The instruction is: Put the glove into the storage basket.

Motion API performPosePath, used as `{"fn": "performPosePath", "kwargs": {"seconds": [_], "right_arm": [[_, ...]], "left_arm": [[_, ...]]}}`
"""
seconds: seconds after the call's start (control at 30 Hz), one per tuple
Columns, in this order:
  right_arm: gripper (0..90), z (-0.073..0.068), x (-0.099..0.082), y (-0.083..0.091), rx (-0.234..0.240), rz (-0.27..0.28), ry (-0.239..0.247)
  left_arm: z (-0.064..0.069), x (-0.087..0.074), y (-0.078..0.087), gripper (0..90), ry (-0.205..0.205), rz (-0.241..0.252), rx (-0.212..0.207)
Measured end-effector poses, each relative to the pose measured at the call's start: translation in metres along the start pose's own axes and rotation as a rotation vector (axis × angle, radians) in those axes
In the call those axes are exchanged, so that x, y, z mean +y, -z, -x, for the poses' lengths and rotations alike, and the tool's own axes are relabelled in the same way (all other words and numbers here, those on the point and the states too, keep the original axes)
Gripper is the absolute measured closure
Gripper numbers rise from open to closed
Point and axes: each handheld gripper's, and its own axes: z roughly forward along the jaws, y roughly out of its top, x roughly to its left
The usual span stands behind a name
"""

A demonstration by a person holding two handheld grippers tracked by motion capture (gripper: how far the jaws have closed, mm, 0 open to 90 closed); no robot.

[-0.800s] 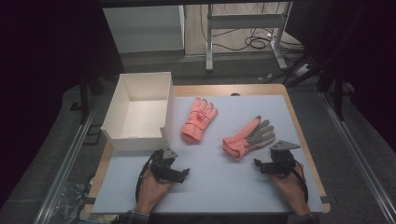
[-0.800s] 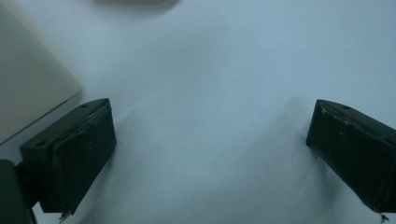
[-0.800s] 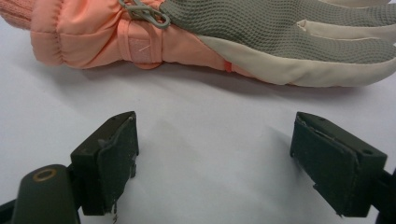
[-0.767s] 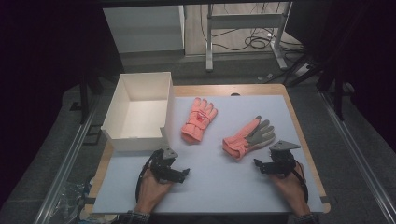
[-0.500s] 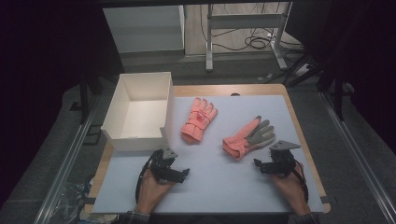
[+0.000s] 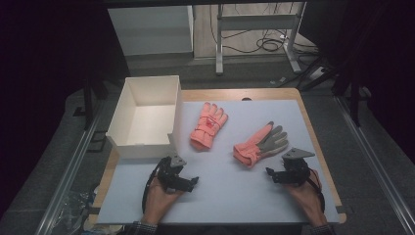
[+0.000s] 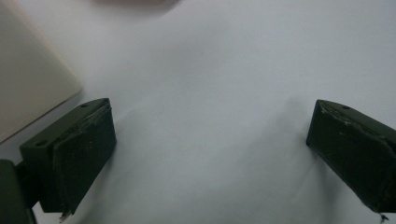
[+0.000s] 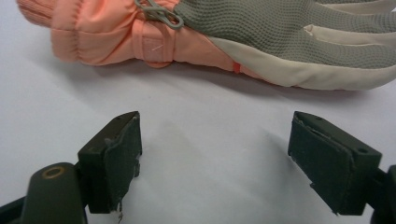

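table [image 6: 230, 196]: pale mat over wood top, both grippers resting near its front edge.
box [image 6: 128, 143]: white, open-topped, empty, at the table's left; its corner shows beside the left jaw in the left gripper view [image 7: 28, 88].
palm-up glove [image 6: 259, 143]: salmon with grey mesh palm, lies flat right of centre, cuff toward the person; close ahead of the jaws in the right gripper view [image 8: 224, 42].
back-up glove [image 6: 208, 126]: salmon, flat, just beside the box, fingers pointing away, well apart from both grippers.
right gripper [image 6: 283, 177]: jaws spread wide, nothing between them, on the mat just short of the palm-up glove's cuff.
left gripper [image 6: 185, 183]: jaws spread, nothing held, bare mat between them, near the box's front corner.
cord loop [image 8: 159, 14]: grey, at the cuff of the palm-up glove.
risk 1: likely a pinch on one fabric layer only; glove droops or slips out on lift.
risk 2: jaw catches the cord loop, glove drags across the mat.
risk 3: left gripper bumps the box's wall when reaching for the back-up glove, shifting the box.
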Motion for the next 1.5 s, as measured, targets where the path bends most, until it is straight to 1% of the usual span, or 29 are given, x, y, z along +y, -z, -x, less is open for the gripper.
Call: {"fn": "performPosePath", "kwargs": {"seconds": [0.13, 0.47, 0.5, 0.53, 0.57, 0.63, 0.67, 0.9, 0.93, 0.97, 1.07, 1.17, 1.23, 1.27, 1.3, 1.33, 1.37, 1.47, 1.5], "right_arm": [[20.2, -0.001, 0.004, 0.006, 0.013, 0.018, -0.003], [23.5, 0.001, 0.017, 0.015, 0.045, 0.022, -0.023], [25.1, 0.001, 0.021, 0.016, 0.048, 0.018, -0.023], [25.1, 0.001, 0.021, 0.016, 0.048, 0.018, -0.023], [28.4, 0.001, 0.023, 0.016, 0.054, 0.013, -0.029], [31.1, 0.002, 0.026, 0.015, 0.070, -0.005, -0.040], [32.1, 0.003, 0.028, 0.015, 0.076, -0.004, -0.047], [32.1, 0.006, 0.038, 0.010, 0.065, 0.008, -0.041], [32.1, 0.007, 0.039, 0.009, 0.066, 0.010, -0.045], [33.2, 0.008, 0.042, 0.008, 0.077, 0.010, -0.051], [35.0, 0.008, 0.045, 0.006, 0.079, 0.008, -0.052], [38.8, 0.009, 0.052, 0.003, 0.078, 0.011, -0.047], [41.4, 0.010, 0.055, 0.001, 0.081, 0.014, -0.052], [41.4, 0.010, 0.055, 0.001, 0.081, 0.014, -0.052], [44.1, 0.011, 0.059, -0.001, 0.075, 0.012, -0.046], [44.1, 0.011, 0.059, -0.001, 0.075, 0.012, -0.046], [46.7, 0.012, 0.063, -0.002, 0.073, 0.014, -0.051], [49.2, 0.014, 0.067, -0.004, 0.062, 0.019, -0.062], [50.9, 0.016, 0.071, -0.007, 0.057, 0.019, -0.078]], "left_arm": [[0.000, 0.000, 0.000, 1.3, 0.000, 0.000, 0.000], [0.000, 0.000, 0.000, 1.4, 0.000, 0.001, 0.000], [0.000, 0.000, 0.000, 1.3, 0.001, 0.001, 0.000], [0.000, 0.000, 0.000, 1.3, 0.001, 0.001, 0.000], [0.000, 0.000, 0.000, 1.3, 0.001, 0.001, 0.000], [0.000, 0.000, 0.000, 1.4, 0.000, 0.000, 0.000], [0.000, 0.000, 0.000, 1.4, 0.000, 0.000, 0.000], [0.000, 0.000, 0.000, 1.3, 0.000, 0.000, 0.000], [0.000, 0.000, 0.000, 1.4, 0.001, 0.000, 0.000], [0.000, 0.000, 0.000, 1.3, 0.000, 0.000, 0.000], [0.000, 0.000, 0.000, 1.3, 0.000, 0.000, 0.000], [0.000, 0.000, 0.000, 1.3, 0.000, 0.000, 0.000], [0.000, 0.000, 0.000, 1.3, 0.000, 0.000, 0.000], [0.000, 0.000, 0.000, 1.3, 0.000, 0.000, 0.000], [0.000, 0.000, 0.000, 1.4, 0.001, 0.001, 0.000], [0.000, 0.000, 0.000, 1.4, 0.001, 0.001, 0.000], [0.000, 0.000, 0.000, 1.4, 0.000, 0.001, 0.000], [0.000, 0.000, 0.000, 1.4, 0.000, 0.000, 0.000], [0.000, 0.000, 0.000, 1.3, 0.001, 0.001, 0.000]]}}
